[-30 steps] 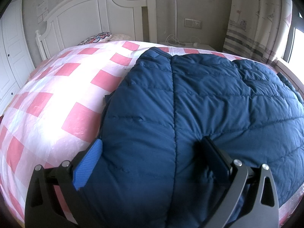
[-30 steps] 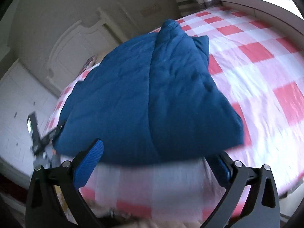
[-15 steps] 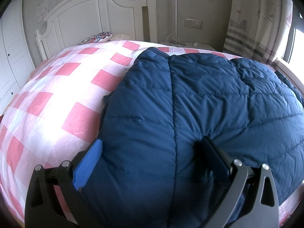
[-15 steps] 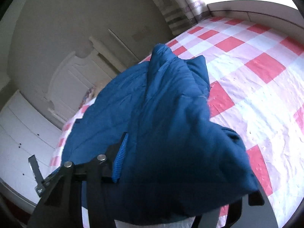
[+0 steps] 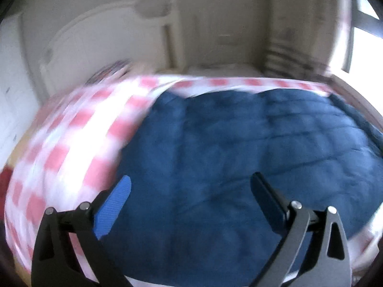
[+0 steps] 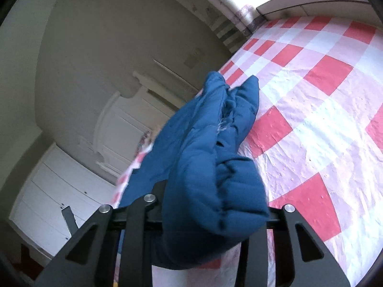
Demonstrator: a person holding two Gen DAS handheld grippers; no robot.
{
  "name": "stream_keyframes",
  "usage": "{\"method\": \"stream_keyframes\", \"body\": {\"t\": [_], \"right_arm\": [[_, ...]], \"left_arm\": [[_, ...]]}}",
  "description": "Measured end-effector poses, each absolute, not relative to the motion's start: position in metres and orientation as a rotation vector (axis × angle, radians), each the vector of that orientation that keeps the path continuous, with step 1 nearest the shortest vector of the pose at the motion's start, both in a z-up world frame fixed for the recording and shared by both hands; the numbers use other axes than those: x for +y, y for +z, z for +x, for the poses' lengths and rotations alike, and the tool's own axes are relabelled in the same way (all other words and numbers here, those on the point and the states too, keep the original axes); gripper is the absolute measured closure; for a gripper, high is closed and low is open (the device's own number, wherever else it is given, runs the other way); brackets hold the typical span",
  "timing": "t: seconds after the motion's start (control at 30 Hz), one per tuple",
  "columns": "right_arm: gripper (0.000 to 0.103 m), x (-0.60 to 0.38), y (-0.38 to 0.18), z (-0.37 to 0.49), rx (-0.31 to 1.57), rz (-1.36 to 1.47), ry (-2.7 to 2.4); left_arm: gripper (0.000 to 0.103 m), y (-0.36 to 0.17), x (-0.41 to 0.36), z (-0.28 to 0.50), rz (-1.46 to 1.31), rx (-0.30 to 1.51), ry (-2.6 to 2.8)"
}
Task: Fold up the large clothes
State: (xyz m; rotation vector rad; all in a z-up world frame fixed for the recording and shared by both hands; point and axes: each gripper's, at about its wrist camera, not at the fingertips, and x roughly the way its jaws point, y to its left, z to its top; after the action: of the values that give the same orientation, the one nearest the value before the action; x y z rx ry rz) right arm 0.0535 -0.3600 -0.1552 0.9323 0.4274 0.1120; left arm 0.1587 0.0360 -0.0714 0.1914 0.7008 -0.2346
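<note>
A dark blue puffer jacket point(image 5: 239, 143) lies spread over the red-and-white checked bed cover point(image 5: 71, 143). In the blurred left wrist view my left gripper point(image 5: 191, 179) hangs open just above the jacket's near part, with nothing gripped. In the right wrist view my right gripper point(image 6: 210, 198) has its jaws closing on a bunched edge of the jacket point(image 6: 210, 162). The fabric bulges out between the jaws and hides the pads. That edge is lifted off the checked cover point(image 6: 323, 119).
A white headboard point(image 5: 107, 35) stands at the far end of the bed. A curtain and a bright window point(image 5: 366, 35) are at the right. White wardrobe drawers point(image 6: 47, 191) stand to the left beyond the bed. Bare checked cover stretches to the right of the jacket.
My right gripper went from wide open to closed on the jacket's edge, which now bunches and lifts. My left gripper pulled up and back from the jacket, so more of the bed shows.
</note>
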Motion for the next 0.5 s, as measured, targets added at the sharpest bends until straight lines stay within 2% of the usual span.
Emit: {"method": "stream_keyframes", "body": {"t": [0.13, 0.27, 0.5], "right_arm": [[0.069, -0.359, -0.134, 0.047, 0.372, 0.907, 0.138], [0.069, -0.365, -0.117, 0.035, 0.323, 0.878, 0.138], [0.069, -0.392, -0.119, 0.013, 0.292, 0.917, 0.095]], "left_arm": [[0.003, -0.071, -0.011, 0.14, 0.256, 0.711, -0.371], [0.002, -0.105, -0.053, 0.125, 0.333, 0.762, -0.445], [0.002, -0.107, -0.058, 0.12, 0.352, 0.796, -0.552]]}}
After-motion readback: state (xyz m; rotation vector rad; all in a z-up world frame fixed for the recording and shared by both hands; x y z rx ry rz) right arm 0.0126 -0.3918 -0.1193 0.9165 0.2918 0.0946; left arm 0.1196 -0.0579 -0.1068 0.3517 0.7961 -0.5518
